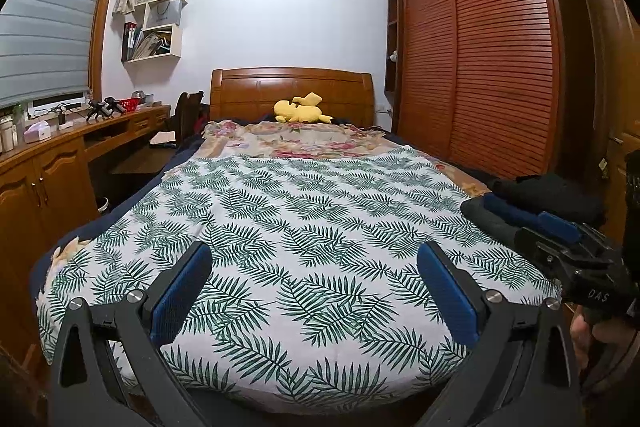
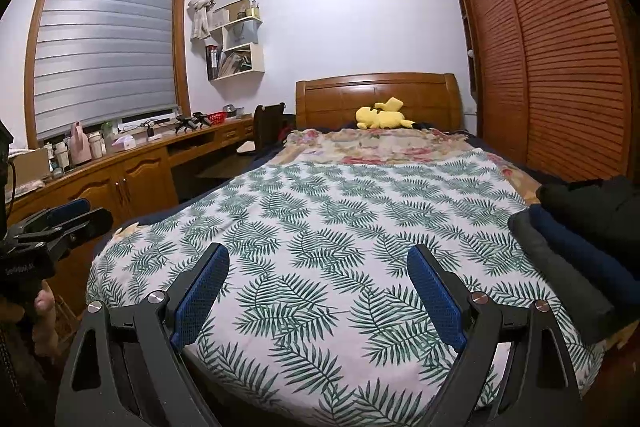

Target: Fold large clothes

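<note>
The left gripper (image 1: 314, 259) hangs above the foot of the bed with its blue-padded fingers (image 1: 182, 291) spread wide and nothing between them; the right gripper (image 2: 318, 263) is posed the same way, jaws wide and empty, over the leaf-print sheet (image 2: 320, 219). The folded clothes (image 2: 580, 239), a stack of grey, navy and black pieces, lie at the right edge of the bed, near the right gripper but not touching it. The right wrist view shows that stack close up, with the grey layer lowest, navy above it and a black bundle behind; the left wrist view shows the same stack (image 1: 548, 195) smaller and partly hidden by the right gripper, which crosses in front of it, seen there from the side so that its opening cannot be judged. The right wrist view in turn catches the left gripper at its left edge, a bare hand (image 2: 42, 311) beneath it. Both views share the yellow plush toy (image 1: 300, 109) against the wooden headboard (image 1: 292, 87) and the floral blanket (image 1: 296, 139) beyond the sheet. The right wrist view takes in the whole window blind (image 2: 108, 47) and the bottles on the desk (image 2: 132, 163); the left wrist view gives more of the slatted wardrobe doors (image 1: 480, 67)
</note>
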The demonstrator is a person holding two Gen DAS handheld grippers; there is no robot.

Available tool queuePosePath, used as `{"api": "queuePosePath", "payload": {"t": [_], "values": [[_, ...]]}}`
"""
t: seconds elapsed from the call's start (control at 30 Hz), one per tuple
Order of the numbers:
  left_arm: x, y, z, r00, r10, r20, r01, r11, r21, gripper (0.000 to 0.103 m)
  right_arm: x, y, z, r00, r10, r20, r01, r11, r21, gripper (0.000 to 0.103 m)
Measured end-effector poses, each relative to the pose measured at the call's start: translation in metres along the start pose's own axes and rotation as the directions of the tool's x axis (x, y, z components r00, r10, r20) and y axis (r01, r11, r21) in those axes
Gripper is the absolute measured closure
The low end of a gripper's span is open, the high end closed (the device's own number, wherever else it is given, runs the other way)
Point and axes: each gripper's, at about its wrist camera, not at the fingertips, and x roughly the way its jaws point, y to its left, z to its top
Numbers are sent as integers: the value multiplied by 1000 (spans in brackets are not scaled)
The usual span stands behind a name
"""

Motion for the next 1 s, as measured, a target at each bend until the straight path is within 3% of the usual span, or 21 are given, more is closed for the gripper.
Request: {"api": "queuePosePath", "payload": {"t": [1.0], "values": [[1,-2,-4,1000,-1,-3,1,1000,8,1,8,7,0,1000,-6,8,6,1000,13,12]]}}
